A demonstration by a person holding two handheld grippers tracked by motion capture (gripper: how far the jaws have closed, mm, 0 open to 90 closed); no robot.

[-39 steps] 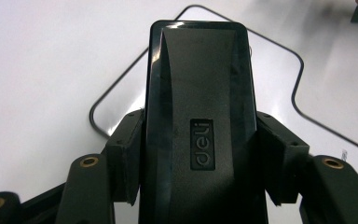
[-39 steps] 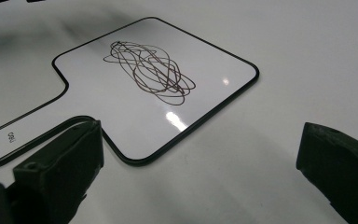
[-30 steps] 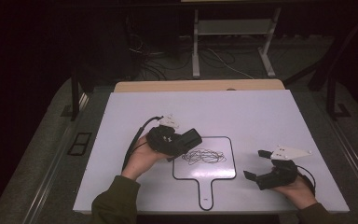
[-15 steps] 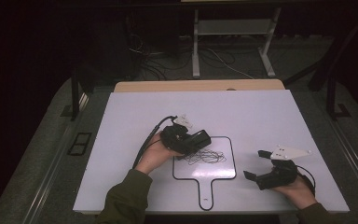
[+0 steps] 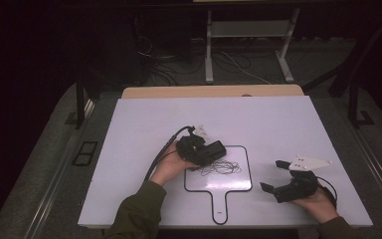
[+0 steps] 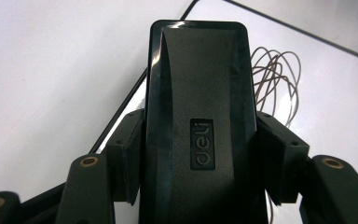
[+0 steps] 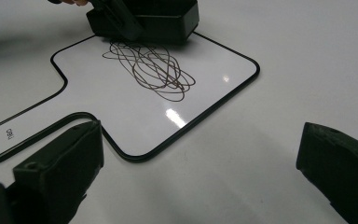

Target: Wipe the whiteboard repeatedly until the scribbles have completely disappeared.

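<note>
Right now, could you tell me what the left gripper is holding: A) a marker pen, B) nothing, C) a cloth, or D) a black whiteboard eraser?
D: the left gripper is clamped on the black eraser, beside the scribble on the whiteboard.

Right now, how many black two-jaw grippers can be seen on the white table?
2. The left gripper is at the upper left corner of the small paddle-shaped whiteboard, shut on a black plastic eraser. The right gripper rests open, right of the board.
</note>
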